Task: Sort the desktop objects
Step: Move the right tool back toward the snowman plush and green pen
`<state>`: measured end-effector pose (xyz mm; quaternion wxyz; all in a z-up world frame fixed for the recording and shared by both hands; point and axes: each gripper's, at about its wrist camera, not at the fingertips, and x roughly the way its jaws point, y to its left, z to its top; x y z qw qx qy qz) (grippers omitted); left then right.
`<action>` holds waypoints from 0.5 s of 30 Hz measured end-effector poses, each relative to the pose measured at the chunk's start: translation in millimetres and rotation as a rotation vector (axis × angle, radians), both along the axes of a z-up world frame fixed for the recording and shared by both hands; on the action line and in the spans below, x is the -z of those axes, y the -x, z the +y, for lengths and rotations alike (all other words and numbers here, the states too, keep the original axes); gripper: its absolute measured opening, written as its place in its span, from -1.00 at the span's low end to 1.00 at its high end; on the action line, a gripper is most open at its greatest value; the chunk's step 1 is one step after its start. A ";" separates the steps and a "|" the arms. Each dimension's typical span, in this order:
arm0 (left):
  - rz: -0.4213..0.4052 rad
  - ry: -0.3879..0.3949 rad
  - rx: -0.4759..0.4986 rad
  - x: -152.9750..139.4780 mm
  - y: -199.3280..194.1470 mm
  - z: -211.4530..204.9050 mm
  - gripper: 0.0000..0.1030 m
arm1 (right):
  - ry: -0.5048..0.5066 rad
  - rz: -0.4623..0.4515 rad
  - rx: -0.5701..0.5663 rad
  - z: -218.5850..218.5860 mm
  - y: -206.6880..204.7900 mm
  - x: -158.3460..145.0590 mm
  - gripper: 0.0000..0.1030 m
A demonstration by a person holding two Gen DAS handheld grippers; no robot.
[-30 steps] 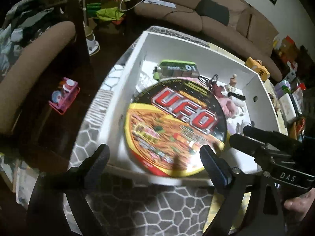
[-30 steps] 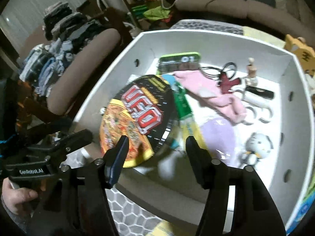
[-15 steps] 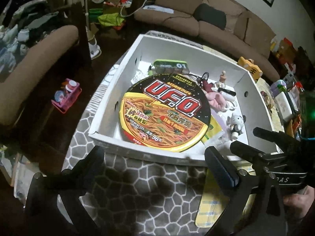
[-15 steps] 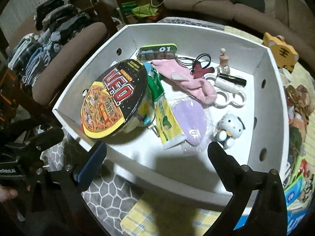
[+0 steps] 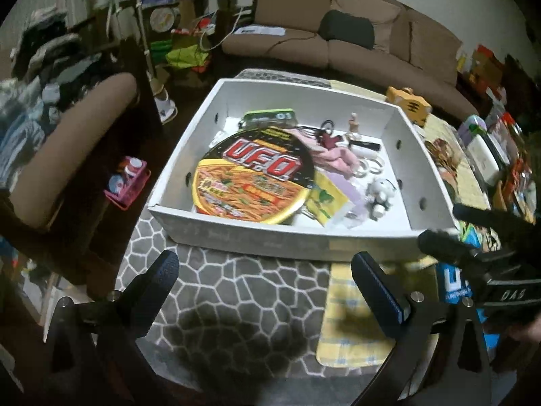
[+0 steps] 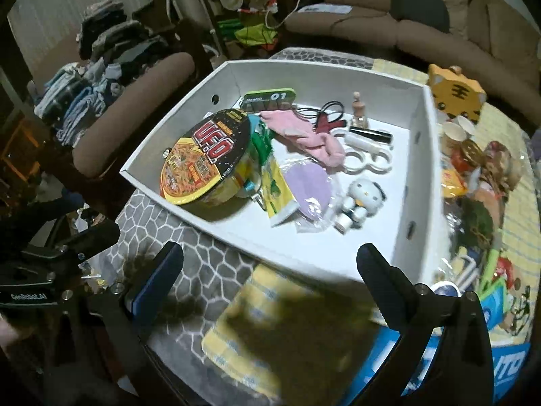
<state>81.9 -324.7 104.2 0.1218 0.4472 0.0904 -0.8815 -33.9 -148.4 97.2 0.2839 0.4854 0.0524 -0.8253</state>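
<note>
A round U.F.O. noodle bowl [image 5: 253,179] [image 6: 206,159] lies tilted in the left half of a white box [image 5: 290,240] [image 6: 290,264]. Around it in the box lie a pink cloth [image 6: 304,135], a green and yellow packet [image 6: 274,182], a purple pouch [image 6: 309,189] and a small white cat figure [image 6: 361,199]. My left gripper [image 5: 263,280] hangs open over the grey patterned mat in front of the box, nothing between its fingers. My right gripper [image 6: 270,270] is open too, near the box's front wall. Each gripper shows at the edge of the other's view.
A yellow checked cloth [image 6: 287,338] lies in front of the box. Snacks, cups and a tiger-faced box [image 6: 456,94] crowd the table to the right. A brown armchair [image 5: 67,142] stands left, a sofa [image 5: 338,44] behind, a pink basket [image 5: 126,182] on the floor.
Both grippers have opened wide and pulled back and up from the box. The noodle bowl, between them a second ago, now rests in the box.
</note>
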 end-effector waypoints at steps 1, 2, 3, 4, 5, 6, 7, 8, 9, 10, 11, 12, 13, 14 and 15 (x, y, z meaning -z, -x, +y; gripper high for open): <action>0.006 0.006 0.009 -2.9 -2.2 6.8 1.00 | 0.005 0.011 0.006 10.3 -4.0 -4.4 1.00; 0.021 0.004 0.024 -7.2 -5.1 17.7 1.00 | 0.008 0.022 0.011 19.5 -7.8 -8.7 1.00; 0.031 0.000 0.035 -9.7 -7.0 25.0 1.00 | 0.012 0.035 0.015 30.3 -12.2 -12.5 1.00; 0.047 -0.006 0.052 -13.1 -8.8 35.8 1.00 | 0.011 0.056 0.020 44.5 -17.8 -17.3 1.00; 0.057 -0.009 0.062 -14.8 -9.6 42.5 1.00 | 0.005 0.070 0.026 55.2 -21.8 -20.4 1.00; 0.072 -0.010 0.078 -17.2 -9.7 54.6 1.00 | -0.001 0.082 0.031 67.9 -26.0 -23.4 1.00; 0.081 -0.013 0.092 -18.9 -9.0 63.5 1.00 | -0.005 0.087 0.035 78.6 -28.3 -26.1 1.00; 0.094 -0.018 0.117 -21.4 -6.7 78.4 1.00 | -0.011 0.092 0.041 91.7 -31.6 -28.4 1.00; 0.104 -0.023 0.135 -22.3 -5.5 89.0 1.00 | -0.018 0.097 0.047 104.2 -35.0 -30.6 1.00; 0.113 -0.028 0.152 -23.3 -3.6 99.7 1.00 | -0.024 0.103 0.055 121.0 -38.4 -33.1 1.00; 0.122 -0.033 0.172 -24.2 -1.0 112.5 1.00 | -0.027 0.107 0.061 131.8 -39.5 -35.0 1.00; 0.127 -0.038 0.197 -24.4 2.4 127.0 1.00 | -0.032 0.112 0.069 145.4 -40.7 -36.5 1.00; 0.129 -0.040 0.222 -23.9 6.7 141.3 1.00 | -0.037 0.114 0.079 160.5 -41.5 -37.6 1.00; 0.128 -0.042 0.243 -23.1 10.4 153.8 1.00 | -0.043 0.116 0.091 173.0 -41.6 -38.1 1.00; 0.127 -0.044 0.259 -21.7 14.7 164.1 1.00 | -0.047 0.118 0.107 186.4 -40.6 -38.2 1.00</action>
